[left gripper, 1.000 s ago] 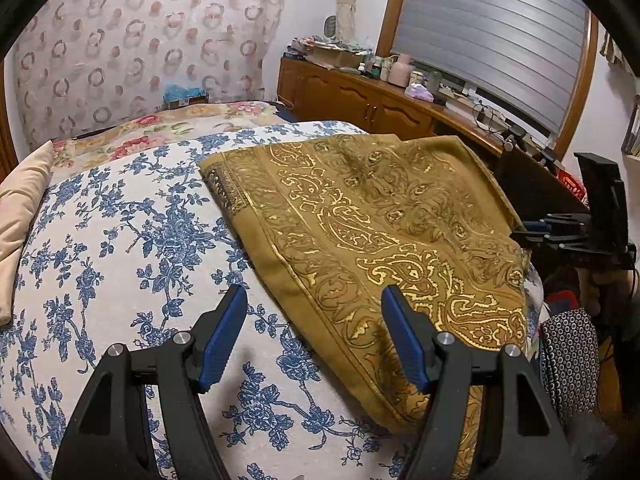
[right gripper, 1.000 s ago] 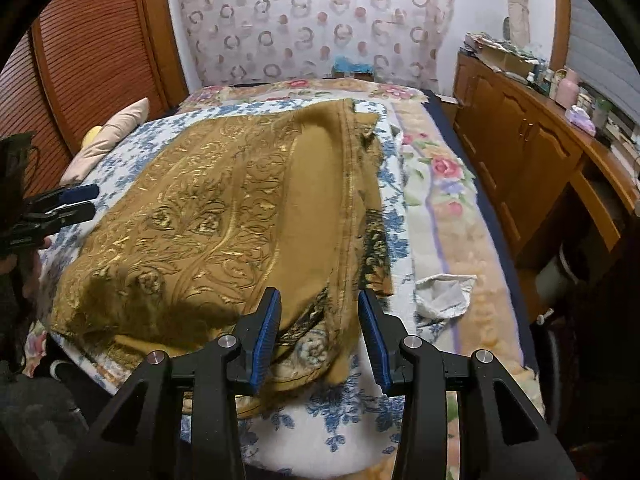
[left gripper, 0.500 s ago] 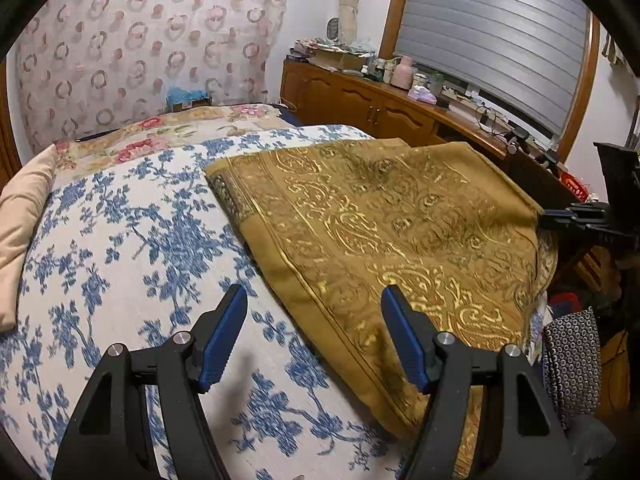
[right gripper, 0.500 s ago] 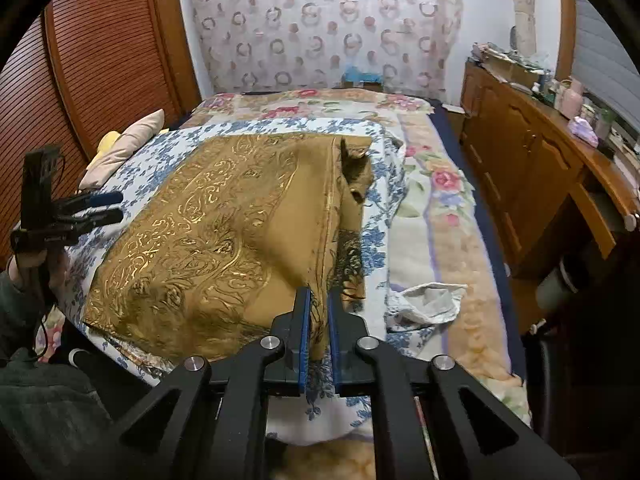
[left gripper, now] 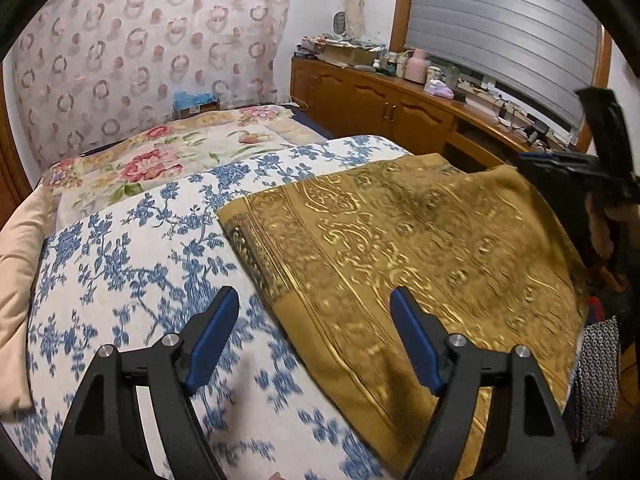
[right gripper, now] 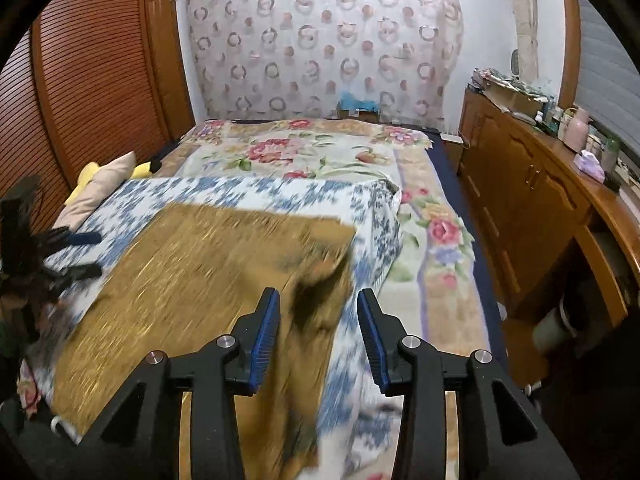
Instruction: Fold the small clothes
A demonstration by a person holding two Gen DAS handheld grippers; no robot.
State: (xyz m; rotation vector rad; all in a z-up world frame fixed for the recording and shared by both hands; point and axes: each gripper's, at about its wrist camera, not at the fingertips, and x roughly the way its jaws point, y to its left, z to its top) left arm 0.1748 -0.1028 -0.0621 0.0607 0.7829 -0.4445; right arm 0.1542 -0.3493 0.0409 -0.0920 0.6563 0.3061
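Observation:
A gold-patterned mustard cloth lies spread on the blue-flowered bedspread. My left gripper hovers over the cloth's near left edge. Its jaws are wide and still opening, with nothing held. In the right wrist view the cloth is motion-blurred. My right gripper hangs above its near right corner, jaws opening; the cloth lies below the gap and the pads do not press it. Each gripper shows at the edge of the other's view: the right one, the left one.
A rose-print quilt covers the far half of the bed. A wooden cabinet with clutter on top runs along the right side. A beige pillow lies at the left. Slatted wooden doors stand beyond it. A dark dotted garment hangs off the bed's corner.
The right gripper, shut on the cloth's edge half a second ago, has let go, and its jaws have parted as it rose and drew back. The left gripper has shifted sideways and its jaws have widened a little.

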